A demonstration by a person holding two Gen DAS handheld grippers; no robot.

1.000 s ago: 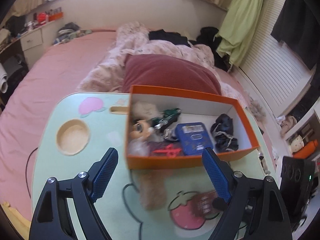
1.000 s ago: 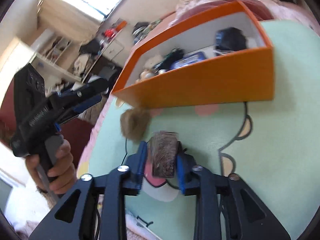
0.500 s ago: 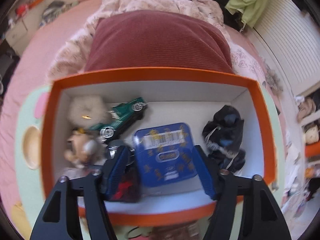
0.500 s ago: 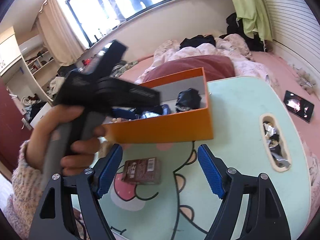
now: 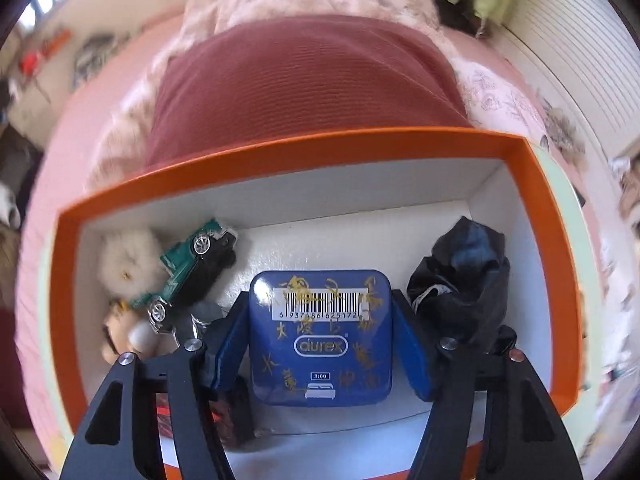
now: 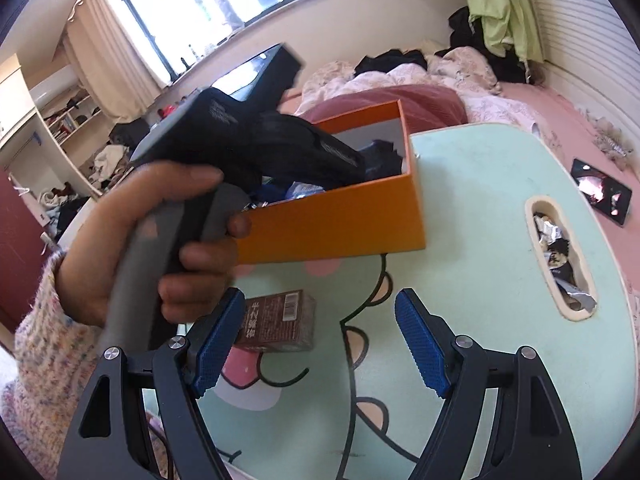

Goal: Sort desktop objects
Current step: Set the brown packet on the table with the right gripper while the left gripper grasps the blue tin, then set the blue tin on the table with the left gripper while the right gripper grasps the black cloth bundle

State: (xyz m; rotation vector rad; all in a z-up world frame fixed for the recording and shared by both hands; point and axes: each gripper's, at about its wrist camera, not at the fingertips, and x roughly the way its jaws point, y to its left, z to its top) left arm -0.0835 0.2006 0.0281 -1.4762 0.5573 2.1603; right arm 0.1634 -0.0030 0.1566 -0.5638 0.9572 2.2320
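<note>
An orange box fills the left wrist view. In it lie a blue tin, a green toy car, a white fluffy ball, a small doll and a black pouch. My left gripper points down into the box, its jaws opening, with the tin between the pads and close to both. In the right wrist view my right gripper hangs open over the green table. A brown carton lies flat by its left finger, free of both pads.
A hand in a knitted sleeve holds the left gripper over the orange box. A slot in the table at the right holds wrappers. A red pillow and a pink bed lie behind the box.
My left gripper moved from in front of the box down into it, around the blue tin. My right gripper let go of the brown carton, opened wide and drew back.
</note>
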